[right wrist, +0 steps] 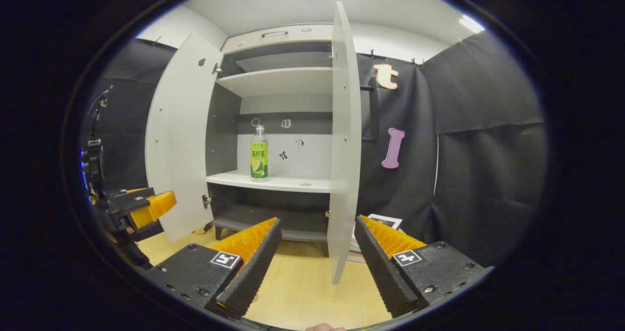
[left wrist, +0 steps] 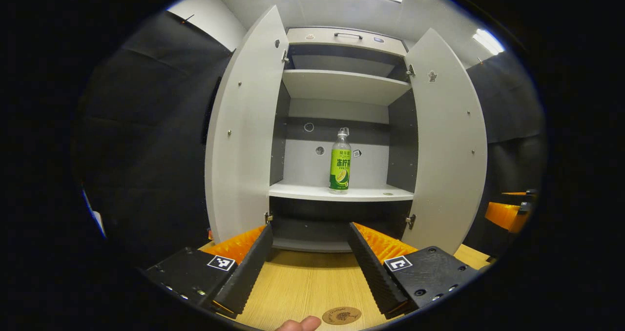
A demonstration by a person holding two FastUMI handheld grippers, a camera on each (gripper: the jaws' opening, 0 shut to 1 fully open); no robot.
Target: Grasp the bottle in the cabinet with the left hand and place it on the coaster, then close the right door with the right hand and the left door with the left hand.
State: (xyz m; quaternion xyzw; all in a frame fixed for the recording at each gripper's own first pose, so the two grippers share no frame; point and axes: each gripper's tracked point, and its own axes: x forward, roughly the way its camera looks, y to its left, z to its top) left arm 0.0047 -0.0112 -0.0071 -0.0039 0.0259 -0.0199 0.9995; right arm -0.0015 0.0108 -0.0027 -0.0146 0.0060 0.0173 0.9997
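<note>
Cabinet (left wrist: 342,126) — both doors swung wide, left door (left wrist: 244,135) and right door (left wrist: 449,140) standing out toward the table (left wrist: 302,277).
Bottle (left wrist: 340,162) — upright on the lower shelf (left wrist: 302,192), roughly mid-width, green-and-yellow label, cap on.
Coaster (left wrist: 342,315) — round, flat on the table at the near edge, a fingertip (left wrist: 300,324) just beside it.
Left gripper (left wrist: 310,265) — fingers spread apart, nothing between them, aimed at the cabinet opening.
Right gripper (right wrist: 317,262) — fingers likewise apart and empty, the right door's edge seen between them, well beyond.
</note>
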